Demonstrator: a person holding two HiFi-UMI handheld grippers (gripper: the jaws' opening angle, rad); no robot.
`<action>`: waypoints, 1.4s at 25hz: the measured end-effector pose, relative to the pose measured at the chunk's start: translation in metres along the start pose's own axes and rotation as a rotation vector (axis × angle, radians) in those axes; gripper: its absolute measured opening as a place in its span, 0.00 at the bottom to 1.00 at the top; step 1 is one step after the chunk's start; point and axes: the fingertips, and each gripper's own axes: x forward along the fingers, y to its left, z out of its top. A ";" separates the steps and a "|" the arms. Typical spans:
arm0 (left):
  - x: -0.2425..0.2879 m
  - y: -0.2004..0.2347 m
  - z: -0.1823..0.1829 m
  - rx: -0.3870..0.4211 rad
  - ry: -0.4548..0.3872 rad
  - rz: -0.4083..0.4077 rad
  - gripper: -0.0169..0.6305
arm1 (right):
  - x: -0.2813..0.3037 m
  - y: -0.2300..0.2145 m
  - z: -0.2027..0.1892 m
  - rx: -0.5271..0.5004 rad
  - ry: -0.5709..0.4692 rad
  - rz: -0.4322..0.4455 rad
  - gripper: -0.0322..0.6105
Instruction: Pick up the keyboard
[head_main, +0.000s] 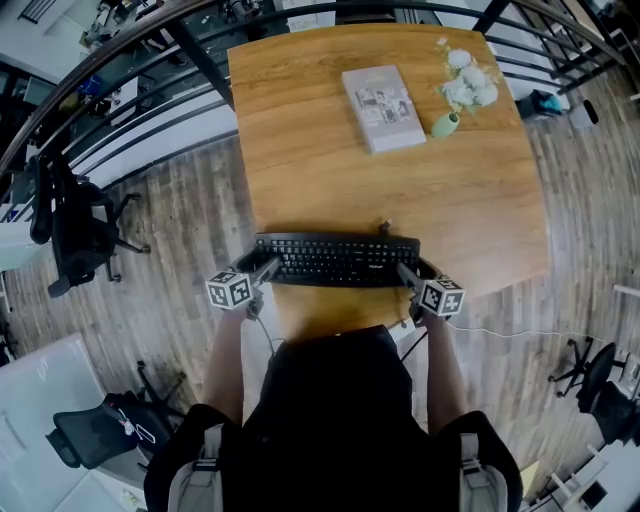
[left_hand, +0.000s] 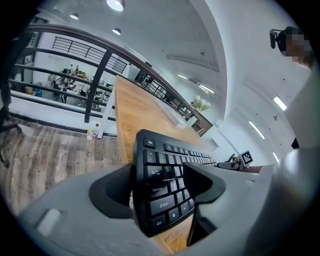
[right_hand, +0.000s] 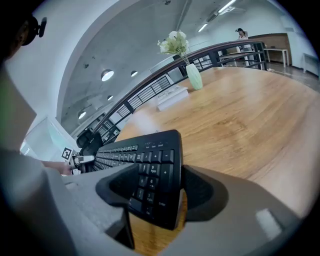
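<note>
Inspected keyboard (head_main: 337, 259): lies along near edge of desk (head_main: 330, 170), long axis left to right. Found left gripper (head_main: 262, 270) pinching its left end, one jaw on the keys, one beneath. Found right gripper (head_main: 408, 275) pinching its right end likewise. Judged ready for level, joint lift.

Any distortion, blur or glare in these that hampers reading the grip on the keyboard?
Head view: fisheye bows the table edges, yet the keyboard is sharp and evenly lit. Left gripper view: heavy barrel warp, blown-out ceiling lamps, but the left tongs clamping the keyboard's end read clearly, key legends legible. Right gripper view: same warp, dark corners; the right tongs on the other end are clear.
</note>
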 end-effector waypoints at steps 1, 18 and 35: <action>-0.002 -0.001 0.001 0.003 -0.005 -0.001 0.50 | -0.001 0.001 0.000 -0.002 -0.002 -0.001 0.49; -0.075 -0.025 0.011 0.044 -0.161 0.001 0.50 | -0.035 0.049 -0.010 0.001 -0.125 0.077 0.49; -0.137 -0.056 -0.011 0.127 -0.238 -0.009 0.47 | -0.093 0.089 -0.044 -0.032 -0.197 0.122 0.46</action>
